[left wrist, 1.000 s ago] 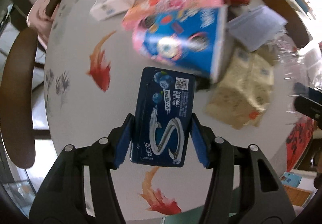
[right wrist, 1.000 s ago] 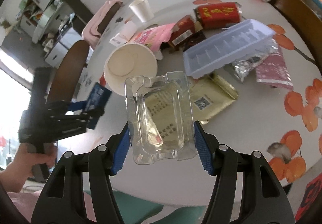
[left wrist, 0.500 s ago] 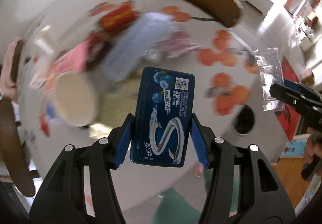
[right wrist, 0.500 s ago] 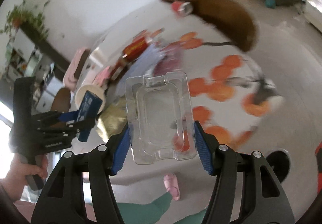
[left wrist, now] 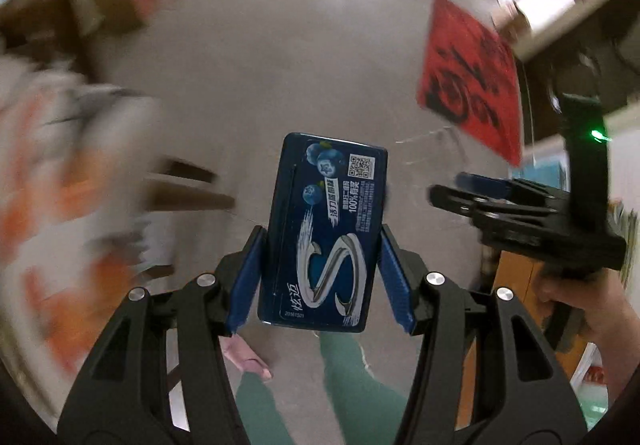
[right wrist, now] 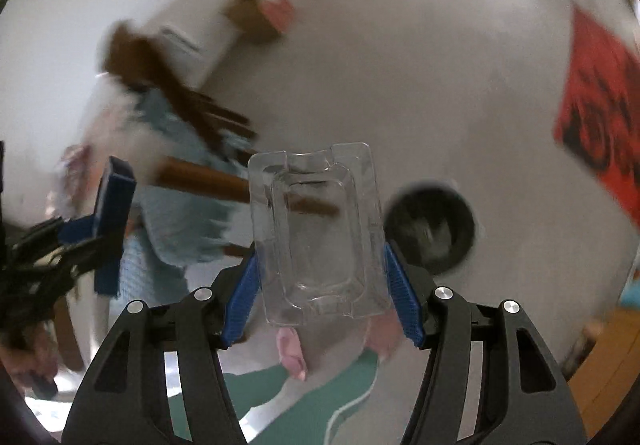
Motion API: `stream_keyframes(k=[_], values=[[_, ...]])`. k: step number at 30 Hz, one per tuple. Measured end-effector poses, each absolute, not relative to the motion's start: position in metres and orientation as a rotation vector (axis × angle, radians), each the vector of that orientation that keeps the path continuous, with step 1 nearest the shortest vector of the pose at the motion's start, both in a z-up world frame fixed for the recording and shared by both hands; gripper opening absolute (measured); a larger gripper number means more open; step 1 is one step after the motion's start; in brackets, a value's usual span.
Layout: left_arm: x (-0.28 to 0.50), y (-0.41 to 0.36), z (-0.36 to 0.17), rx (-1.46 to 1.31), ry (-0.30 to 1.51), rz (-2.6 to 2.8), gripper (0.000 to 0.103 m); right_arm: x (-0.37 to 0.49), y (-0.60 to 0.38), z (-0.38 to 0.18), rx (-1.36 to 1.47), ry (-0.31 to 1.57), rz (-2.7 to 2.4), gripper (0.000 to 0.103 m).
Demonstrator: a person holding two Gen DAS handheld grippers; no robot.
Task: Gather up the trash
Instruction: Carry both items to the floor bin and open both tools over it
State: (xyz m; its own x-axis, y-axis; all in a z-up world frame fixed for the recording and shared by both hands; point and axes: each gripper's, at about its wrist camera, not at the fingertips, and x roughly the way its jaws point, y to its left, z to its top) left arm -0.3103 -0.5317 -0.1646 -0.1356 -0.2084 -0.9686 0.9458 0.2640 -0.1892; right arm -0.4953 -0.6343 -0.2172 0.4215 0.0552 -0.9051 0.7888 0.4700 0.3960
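Left tool [left wrist: 320,277] pinching a dark blue gum pack [left wrist: 326,229] by its long edges between blue pads [left wrist: 244,281], pack standing lengthwise along the fingers, printed face with the silver S and the QR code toward the camera. Right tool [right wrist: 320,285] pinching a clear plastic blister tray [right wrist: 318,233], pads pressed on both side edges, hollow of the tray facing the camera. Both held over a grey floor [left wrist: 300,57], background heavily blurred. Below and to the right of the tray, on the floor, a round dark bin [right wrist: 432,225], mouth upward, contents unclear. Red sheet with black marks [left wrist: 472,85] lying on the floor farther right. At the lower edge, green trouser legs [right wrist: 320,397] and pink slippers [right wrist: 292,353] of the person. Seen from the left wrist, the right tool at the right edge, gripped by a hand [left wrist: 588,309].
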Motion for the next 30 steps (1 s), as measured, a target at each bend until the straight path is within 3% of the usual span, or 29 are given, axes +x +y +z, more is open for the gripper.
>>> stream_keyframes(k=[7, 14, 15, 16, 17, 19, 25, 30], values=[[-0.357, -0.607, -0.363, 1.005, 1.567, -1.249, 0.052, -0.545, -0.681, -0.393, 1.29, 1.027, -0.656, 0.061], [-0.394, -0.642, -0.528, 1.23, 1.596, -1.216, 0.054, -0.551, -0.705, -0.537, 1.446, 1.037, -0.698, 0.063], [-0.397, -0.643, -0.544, 1.268, 1.607, -1.195, 0.055, -0.555, -0.707, -0.548, 1.478, 1.04, -0.713, 0.063], [-0.401, -0.643, -0.562, 1.319, 1.612, -1.16, 0.067, -0.559, -0.705, -0.555, 1.499, 1.04, -0.721, 0.066], [-0.401, -0.646, -0.567, 1.346, 1.592, -1.141, 0.08, -0.561, -0.704, -0.562, 1.519, 1.037, -0.732, 0.077], [-0.402, -0.648, -0.566, 1.354, 1.543, -1.137, 0.088, -0.567, -0.704, -0.562, 1.525, 1.029, -0.769, 0.08], [-0.383, -0.629, -0.5, 1.258, 1.541, -1.143, 0.089, -0.597, -0.698, -0.507, 1.516, 0.94, -0.823, 0.08], [-0.352, -0.575, -0.359, 1.044, 1.548, -1.156, 0.091, -0.581, -0.683, -0.388, 1.353, 0.898, -0.734, 0.08]])
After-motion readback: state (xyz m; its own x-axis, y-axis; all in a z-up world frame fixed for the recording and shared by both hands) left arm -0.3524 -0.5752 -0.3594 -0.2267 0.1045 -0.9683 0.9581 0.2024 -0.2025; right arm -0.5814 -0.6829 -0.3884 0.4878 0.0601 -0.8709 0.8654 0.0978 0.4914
